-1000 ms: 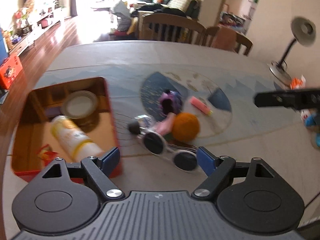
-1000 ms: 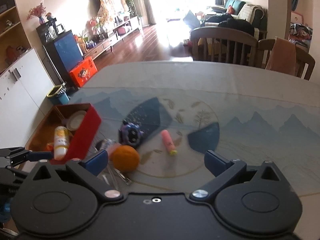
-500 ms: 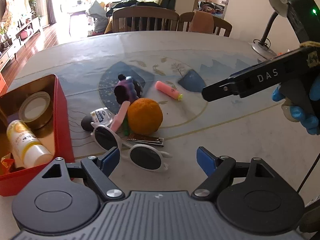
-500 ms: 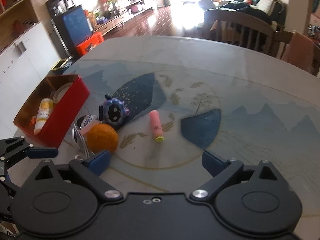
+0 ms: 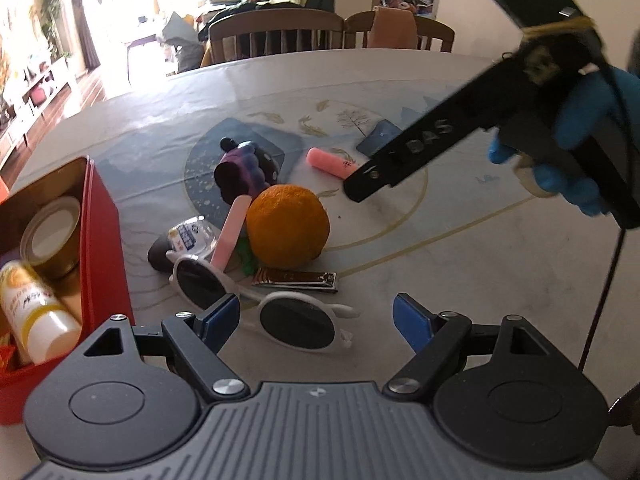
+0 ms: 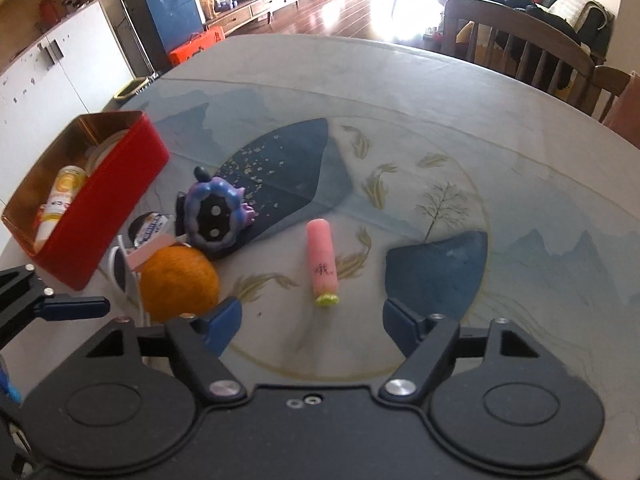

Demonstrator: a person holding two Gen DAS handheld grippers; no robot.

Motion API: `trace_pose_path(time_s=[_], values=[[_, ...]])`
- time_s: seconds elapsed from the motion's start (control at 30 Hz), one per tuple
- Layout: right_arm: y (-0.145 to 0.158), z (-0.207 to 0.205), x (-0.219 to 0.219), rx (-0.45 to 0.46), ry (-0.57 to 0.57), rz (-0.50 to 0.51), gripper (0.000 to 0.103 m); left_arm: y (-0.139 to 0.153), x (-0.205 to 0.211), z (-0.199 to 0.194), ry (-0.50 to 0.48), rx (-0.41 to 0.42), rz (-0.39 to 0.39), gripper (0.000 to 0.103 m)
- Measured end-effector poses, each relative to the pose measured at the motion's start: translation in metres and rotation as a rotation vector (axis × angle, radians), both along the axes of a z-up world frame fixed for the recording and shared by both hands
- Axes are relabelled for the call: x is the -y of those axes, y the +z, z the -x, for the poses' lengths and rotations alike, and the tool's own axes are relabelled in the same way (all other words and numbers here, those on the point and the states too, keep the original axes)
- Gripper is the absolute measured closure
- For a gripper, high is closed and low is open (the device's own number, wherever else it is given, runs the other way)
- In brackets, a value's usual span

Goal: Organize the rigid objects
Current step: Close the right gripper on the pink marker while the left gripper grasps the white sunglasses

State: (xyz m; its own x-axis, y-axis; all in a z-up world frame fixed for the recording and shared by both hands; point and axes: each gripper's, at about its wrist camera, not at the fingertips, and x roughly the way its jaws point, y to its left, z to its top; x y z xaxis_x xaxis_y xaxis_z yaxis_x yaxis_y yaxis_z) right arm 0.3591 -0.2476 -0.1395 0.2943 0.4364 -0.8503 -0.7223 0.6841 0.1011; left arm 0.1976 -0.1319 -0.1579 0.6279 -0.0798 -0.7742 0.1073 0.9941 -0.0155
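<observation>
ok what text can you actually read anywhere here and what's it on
"DAS": raised letters on the finger of the right gripper, seen from the left wrist.
"哦": dark character on the pink tube.
White and yellow bottle in the red box: print too blurred to read.
Small blue-labelled bottle: label too small to read.
</observation>
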Motion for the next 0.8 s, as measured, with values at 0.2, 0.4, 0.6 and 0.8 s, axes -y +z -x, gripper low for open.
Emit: trace_pose_path(time_s=[0.2, 0.4, 0.6, 0.8], values=[[-0.009, -0.008, -0.012, 0.002, 0.018, 0.029, 0.038, -0.009, 0.001, -0.001, -0.045, -0.002, -0.021, 0.019], [-0.015, -0.013, -0.023, 0.025, 0.039, 0.049, 0.049, -0.017, 0.005, 0.002, -0.075, 0.023, -0.078, 0.024], [-0.014, -0.013, -0.027, 0.053, 0.034, 0.056, 0.069, -0.017, 0.005, 0.004, -0.084, 0.040, -0.088, 0.045], [-0.014, -0.014, -0.024, 0.055, -0.004, 0.043, 0.088, -0.016, 0.006, 0.003, -0.071, 0.031, -0.102, 0.046]])
